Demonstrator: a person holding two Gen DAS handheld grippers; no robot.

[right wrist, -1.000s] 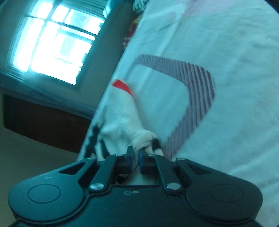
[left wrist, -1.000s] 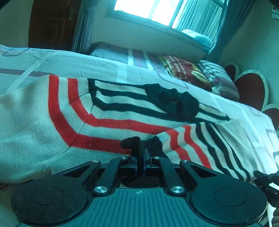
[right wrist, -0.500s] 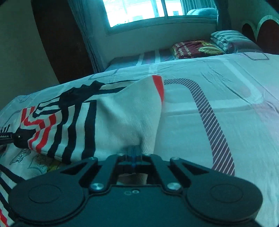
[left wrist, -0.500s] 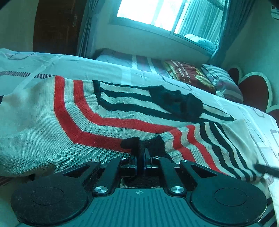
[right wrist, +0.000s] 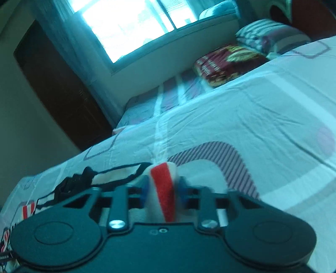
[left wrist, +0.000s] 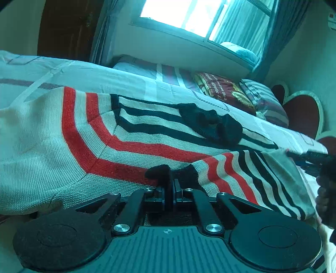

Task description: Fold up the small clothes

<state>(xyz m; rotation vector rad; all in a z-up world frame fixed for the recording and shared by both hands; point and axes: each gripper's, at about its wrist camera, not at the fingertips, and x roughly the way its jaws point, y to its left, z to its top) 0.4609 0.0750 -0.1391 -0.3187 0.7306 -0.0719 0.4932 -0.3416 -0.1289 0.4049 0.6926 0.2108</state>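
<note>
Overhead, sunlit window (left wrist: 195, 19); below, patterned bedsheet (right wrist: 241, 117), both claws (left wrist: 169, 184) (right wrist: 161, 189) pinching striped sweater (left wrist: 130, 136), right loosening.

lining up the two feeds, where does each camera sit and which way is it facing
Left wrist: on the left tool, looking across the bed at the striped sweater it pinches; the right tool and hand show at right.
Right wrist: on the right tool, a red-striped sweater fold between its fingers.
Shared: window, red pillow.

The sweater (left wrist: 130, 145) is coarse ribbed knit, matt. The bedsheet (right wrist: 241, 117) is thin, smooth, creased cloth. The headboard (left wrist: 302, 113) looks glossy.
</note>
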